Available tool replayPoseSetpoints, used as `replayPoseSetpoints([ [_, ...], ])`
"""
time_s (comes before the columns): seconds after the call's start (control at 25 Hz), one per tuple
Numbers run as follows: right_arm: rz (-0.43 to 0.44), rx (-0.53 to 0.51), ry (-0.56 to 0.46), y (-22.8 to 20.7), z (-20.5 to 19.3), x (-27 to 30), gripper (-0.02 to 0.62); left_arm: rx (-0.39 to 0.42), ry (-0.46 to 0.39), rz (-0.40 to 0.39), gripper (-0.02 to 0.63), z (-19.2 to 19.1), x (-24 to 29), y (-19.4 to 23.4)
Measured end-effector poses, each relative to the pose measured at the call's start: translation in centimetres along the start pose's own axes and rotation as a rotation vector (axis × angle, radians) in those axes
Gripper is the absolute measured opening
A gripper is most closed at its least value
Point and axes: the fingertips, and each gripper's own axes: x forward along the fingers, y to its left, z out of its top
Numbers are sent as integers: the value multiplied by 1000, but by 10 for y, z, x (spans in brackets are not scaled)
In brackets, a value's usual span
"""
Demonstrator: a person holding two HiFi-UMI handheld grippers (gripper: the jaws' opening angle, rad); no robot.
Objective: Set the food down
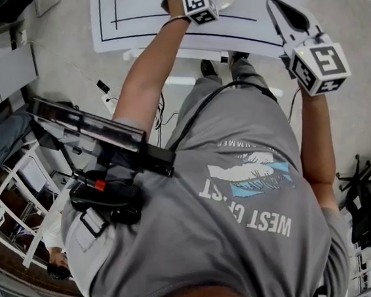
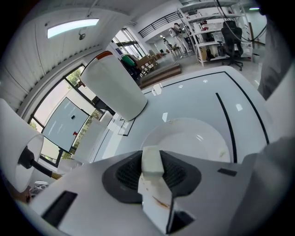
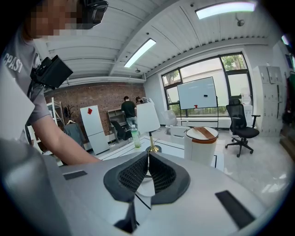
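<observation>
- The person's left arm [image 1: 146,68] is stretched straight forward over the table [image 1: 120,12], forearm bare, with the marker cube [image 1: 200,6] at the wrist end.
- The left gripper [image 2: 154,174] tips steeply down toward a white plate [image 2: 207,138].
- Its jaws stand partway apart and press on a pale, block-shaped piece of food [image 2: 151,161], which sticks up between the dark pads.
- The food hangs in the jaws above the near side of the plate. Whether it touches the plate cannot be told.
- The right arm [image 1: 320,152] is bent at the elbow and runs along the person's side.
- The right gripper [image 3: 147,159] is held over the table's near edge, well to the right of the left one and only slightly tilted down.
- Its jaws are closed tip to tip with nothing between them.
- The grey T-shirt [image 1: 247,184] carries white print, upside down in the head view. "WEST" reads clearly; the next word starts with "C" and ends "ST", its middle lost in a fold. A smaller line above the blue graphic is too creased to read.
- Each marker cube shows black-and-white square patterns and no words.
- A white canister with a brown lid [image 3: 203,145], a lamp [image 3: 148,120] and a green bottle [image 3: 135,137] stand farther off on the table; no label is legible on them.
</observation>
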Motion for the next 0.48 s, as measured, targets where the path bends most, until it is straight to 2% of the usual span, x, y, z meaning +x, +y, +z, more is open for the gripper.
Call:
replayPoseSetpoints([
  [0.36, -3, 2, 5, 8, -2, -1, 9, -44, 2, -56, 108, 0, -7, -11],
  [0.48, -4, 2, 5, 11, -2, -2, 9, -68, -1, -94, 135, 4, -10, -15],
])
